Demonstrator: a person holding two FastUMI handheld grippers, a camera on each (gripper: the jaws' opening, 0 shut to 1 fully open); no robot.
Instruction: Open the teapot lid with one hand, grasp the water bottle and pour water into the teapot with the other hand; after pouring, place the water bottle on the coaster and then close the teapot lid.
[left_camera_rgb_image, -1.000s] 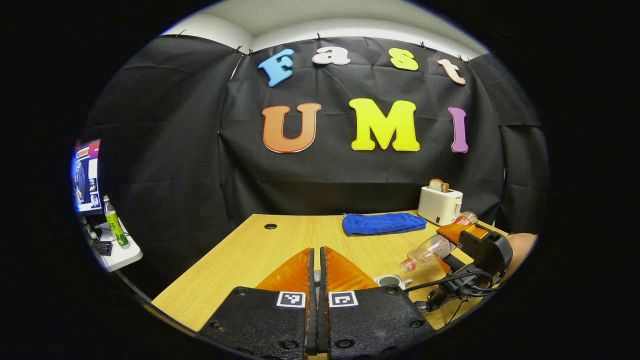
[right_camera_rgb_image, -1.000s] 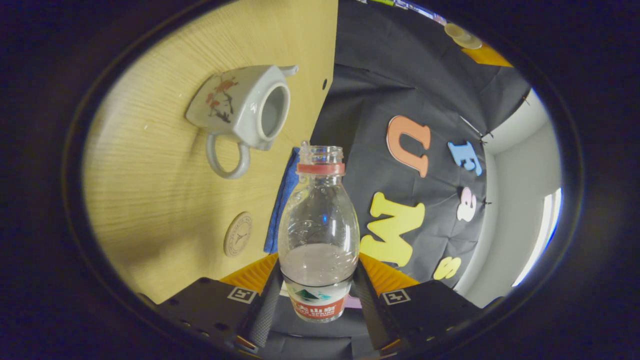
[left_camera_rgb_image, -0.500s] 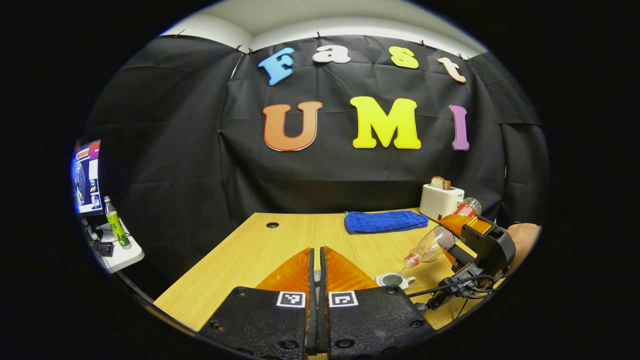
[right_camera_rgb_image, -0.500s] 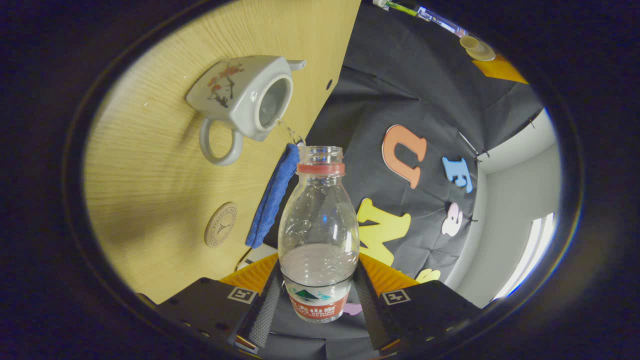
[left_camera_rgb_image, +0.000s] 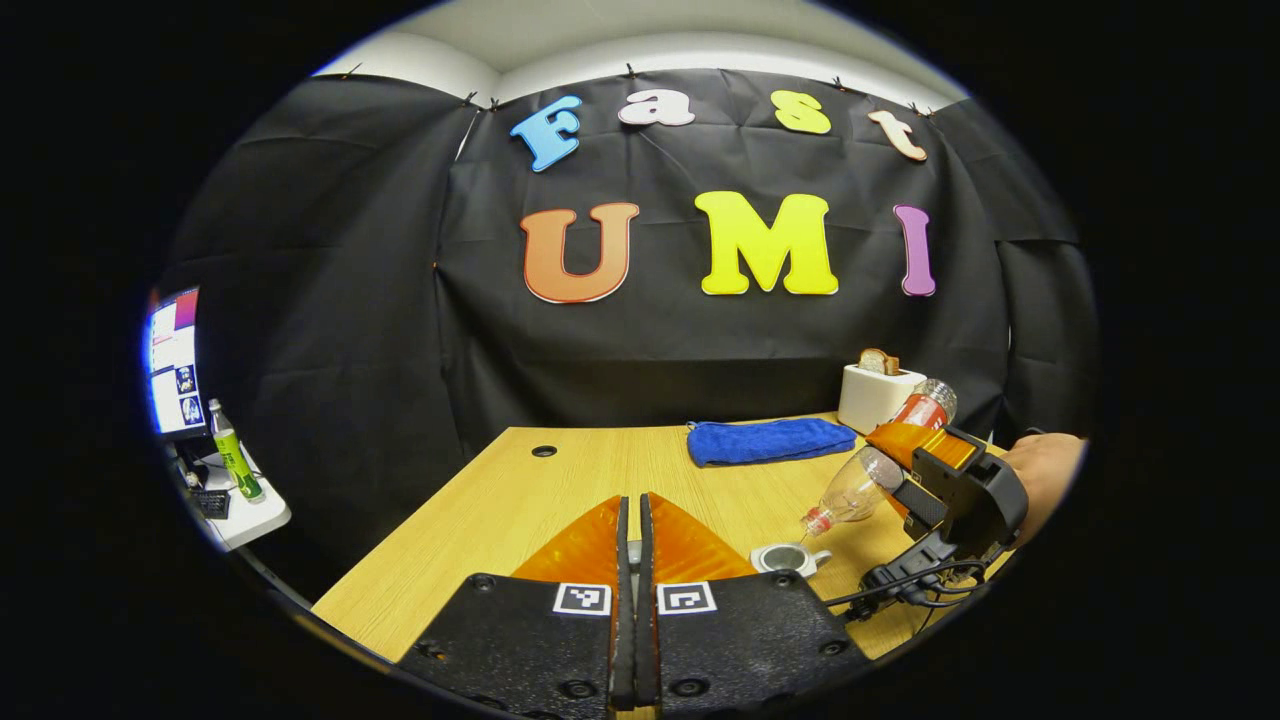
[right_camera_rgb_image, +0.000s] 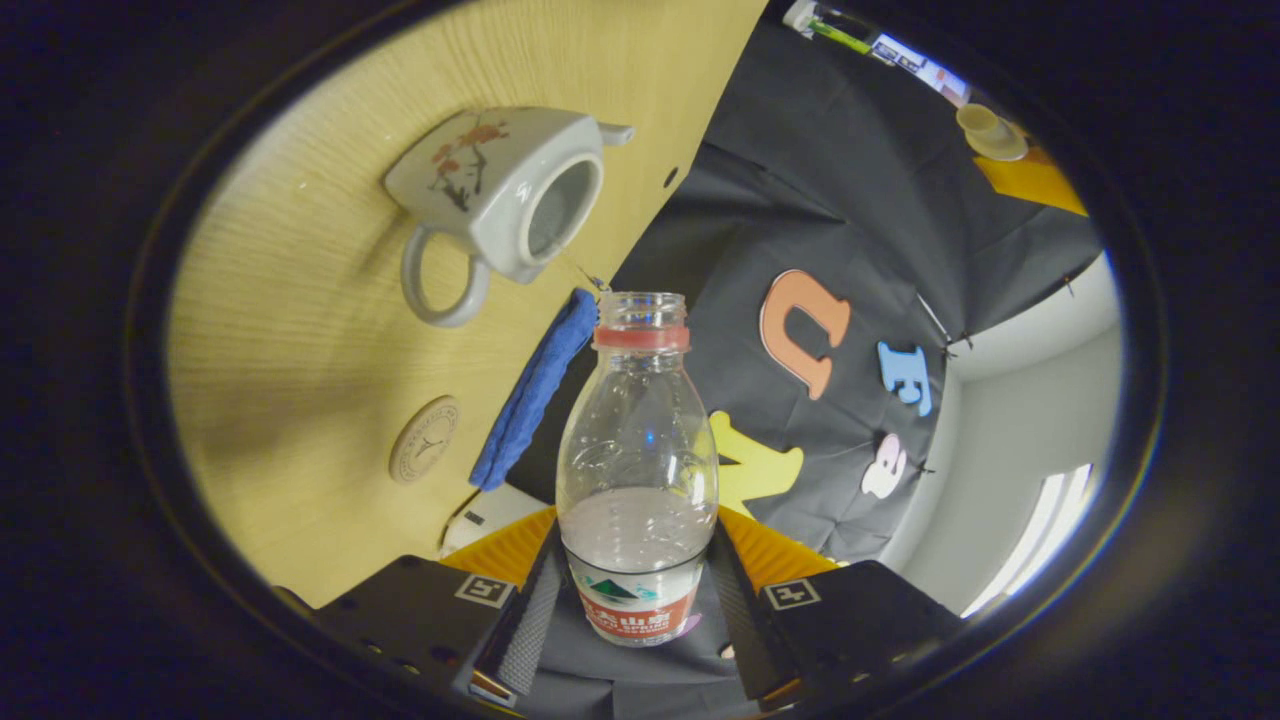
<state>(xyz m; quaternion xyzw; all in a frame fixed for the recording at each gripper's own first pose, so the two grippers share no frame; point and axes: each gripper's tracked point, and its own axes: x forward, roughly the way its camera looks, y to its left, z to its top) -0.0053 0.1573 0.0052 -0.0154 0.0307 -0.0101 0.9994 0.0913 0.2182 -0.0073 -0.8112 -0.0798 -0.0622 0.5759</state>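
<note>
Now | right tongs (right_camera_rgb_image: 634, 560) clamp clear, red-collared water bottle (right_camera_rgb_image: 637, 450) | lidless teapot (right_camera_rgb_image: 505, 190) | left tongs (left_camera_rgb_image: 630, 530) together

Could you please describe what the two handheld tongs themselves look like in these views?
Both tongs have black bodies carrying a pair of small square black-and-white markers, one per finger base. The left tongs have ribbed, wedge-shaped fingers. The right tongs, seen from outside in the left gripper view, are a boxy black block trailing black cables, with a bare hand behind.

Low in the left gripper view, the left gripper (left_camera_rgb_image: 631, 525) has black screw-fastened housings with square black-and-white markers, while the right gripper (left_camera_rgb_image: 905, 470) at right trails black cables.
</note>
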